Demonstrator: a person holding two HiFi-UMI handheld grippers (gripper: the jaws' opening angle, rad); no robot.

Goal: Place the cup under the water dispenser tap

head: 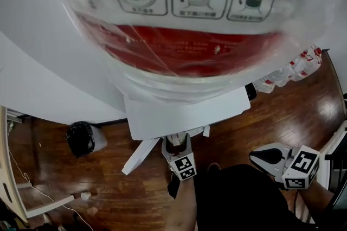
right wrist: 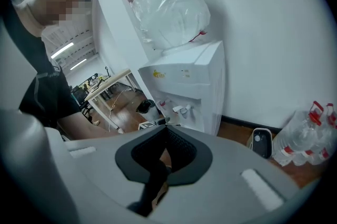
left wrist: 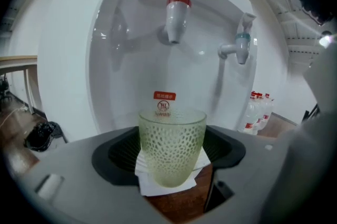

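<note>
Our left tongs [head: 177, 141] are clamped on the dimpled glass cup [left wrist: 171, 144], pads against its two sides. Its base sits on or just over the white drip tray [left wrist: 150, 185]; we cannot tell which. Our right tongs [right wrist: 165, 128] are closed on nothing, held well off to the side. Above and behind the cup, the red tap [left wrist: 177, 13] hangs almost over the rim and the blue tap [left wrist: 240, 45] is further right, both on the water dispenser [left wrist: 126, 75]. We judge we should centre the rim beneath the red spout and settle the cup flat and upright on the tray. Then we open gently and draw straight back so the glass does not tip.
</note>
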